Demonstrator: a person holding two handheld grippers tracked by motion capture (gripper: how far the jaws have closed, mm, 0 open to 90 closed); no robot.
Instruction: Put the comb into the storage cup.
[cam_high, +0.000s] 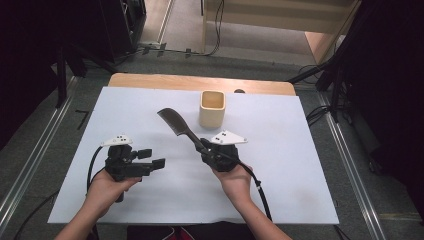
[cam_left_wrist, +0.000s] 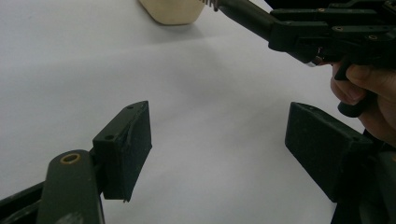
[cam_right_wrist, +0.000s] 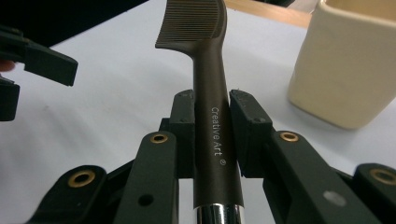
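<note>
The worktop (cam_high: 300, 165) is covered with a white sheet, and the person's two forearms come in from the near edge. Toward the far side, a little right of the middle, stands a cream square cup (cam_high: 212, 109), upright with its mouth open to above.

The right gripper (cam_high: 204, 148) is closed on the handle of a dark comb (cam_high: 175, 123). The long axis of the comb runs from the gripper away and to the left, with the toothed head raised over the sheet, just left of the cup and a little nearer to the person. In the right gripper view the handle (cam_right_wrist: 216, 140) sits straight between the two jaws, and the cup (cam_right_wrist: 348, 65) is ahead and to the right of it. I judge that the coming move is to carry the comb to the cup, so the comb must swing to the right and stand more upright above the mouth; the near wall of the cup is the only thing in the way.

The left gripper (cam_high: 152, 158) rests low at the left, with jaws wide apart and nothing between them, well apart from the cup
</note>
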